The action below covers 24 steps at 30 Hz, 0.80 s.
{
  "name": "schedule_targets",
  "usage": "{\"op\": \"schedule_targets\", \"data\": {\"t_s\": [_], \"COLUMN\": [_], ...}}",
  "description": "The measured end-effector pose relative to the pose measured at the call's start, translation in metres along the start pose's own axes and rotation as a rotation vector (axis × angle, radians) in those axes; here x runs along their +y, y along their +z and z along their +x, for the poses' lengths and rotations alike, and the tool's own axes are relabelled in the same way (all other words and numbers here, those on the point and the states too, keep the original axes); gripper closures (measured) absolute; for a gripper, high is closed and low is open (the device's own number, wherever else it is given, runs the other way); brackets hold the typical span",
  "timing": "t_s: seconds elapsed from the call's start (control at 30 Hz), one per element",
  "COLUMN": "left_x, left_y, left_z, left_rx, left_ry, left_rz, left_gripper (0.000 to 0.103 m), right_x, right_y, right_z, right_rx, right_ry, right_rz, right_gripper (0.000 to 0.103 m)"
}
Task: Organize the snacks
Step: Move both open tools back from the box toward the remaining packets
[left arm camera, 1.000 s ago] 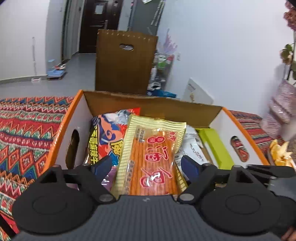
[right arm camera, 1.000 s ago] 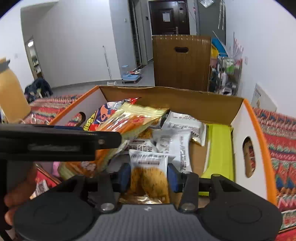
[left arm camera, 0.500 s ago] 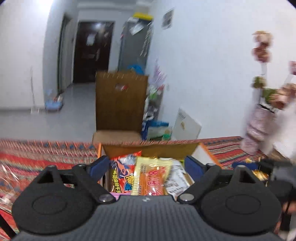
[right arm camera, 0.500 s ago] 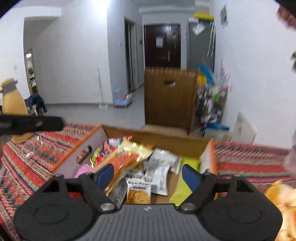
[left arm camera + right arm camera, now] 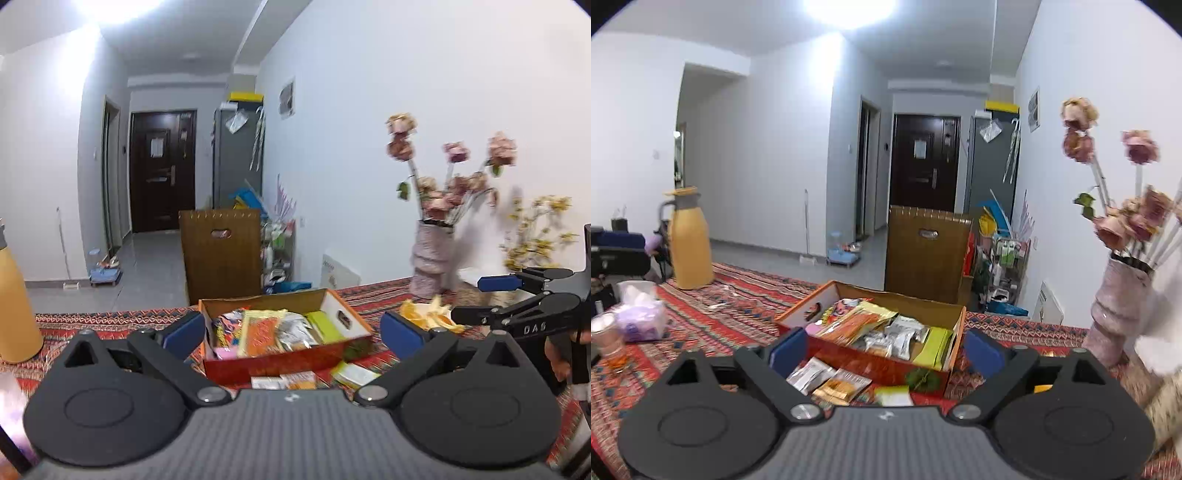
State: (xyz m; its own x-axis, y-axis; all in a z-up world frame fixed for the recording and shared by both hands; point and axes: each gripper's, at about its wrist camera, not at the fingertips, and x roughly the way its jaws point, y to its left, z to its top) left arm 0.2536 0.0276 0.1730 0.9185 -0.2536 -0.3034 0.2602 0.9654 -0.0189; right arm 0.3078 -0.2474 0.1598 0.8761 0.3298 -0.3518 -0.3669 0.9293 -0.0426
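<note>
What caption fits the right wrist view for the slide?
Empty right tool, jaws opening, above the snack-filled orange box; loose packets lie on the patterned cloth.

Box mid-frame on the table, loose packets in front of it.
Snack packets (image 5: 875, 328) fill the cardboard box (image 5: 886, 363) at centre; three packets (image 5: 827, 382) lie below it, a jug (image 5: 689, 240) stands far left, a flower vase (image 5: 1115, 306) at right, a chair (image 5: 925, 251) behind.

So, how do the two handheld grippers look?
Both the left gripper and the right gripper are matte black, with blue pads on the fingers, round discs at the linkage, silver pivot screws and a ribbed grey body. The right carries white letters.
</note>
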Motion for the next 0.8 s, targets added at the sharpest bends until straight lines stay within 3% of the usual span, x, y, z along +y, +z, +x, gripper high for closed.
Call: {"op": "schedule_targets", "data": {"t_s": [0.1, 0.23, 0.4, 0.57, 0.8], "left_x": [-0.017, -0.032, -0.036, -0.025, -0.029], "left_y": [-0.043, -0.105, -0.163, -0.187, -0.186], "left_z": [-0.029, -0.049, -0.061, -0.064, -0.038], "left_rx": [0.018, 0.1, 0.216, 0.312, 0.347], "left_ry": [0.024, 0.045, 0.114, 0.161, 0.148], "left_rz": [-0.013, -0.062, -0.14, -0.164, -0.171], "left_gripper": [0.0, 0.0, 0.0, 0.0, 0.0], "right_x": [0.012, 0.036, 0.063, 0.072, 0.063], "right_y": [-0.034, -0.092, -0.161, -0.204, -0.22], "right_z": [-0.041, -0.079, -0.092, -0.086, -0.078], "right_rx": [-0.035, -0.028, 0.073, 0.198, 0.217], "right_ry": [-0.008, -0.074, -0.122, -0.094, -0.11], "right_rz": [-0.014, -0.06, -0.096, -0.026, 0.047], "right_gripper": [0.004, 0.004, 0.003, 0.003, 0.003]}}
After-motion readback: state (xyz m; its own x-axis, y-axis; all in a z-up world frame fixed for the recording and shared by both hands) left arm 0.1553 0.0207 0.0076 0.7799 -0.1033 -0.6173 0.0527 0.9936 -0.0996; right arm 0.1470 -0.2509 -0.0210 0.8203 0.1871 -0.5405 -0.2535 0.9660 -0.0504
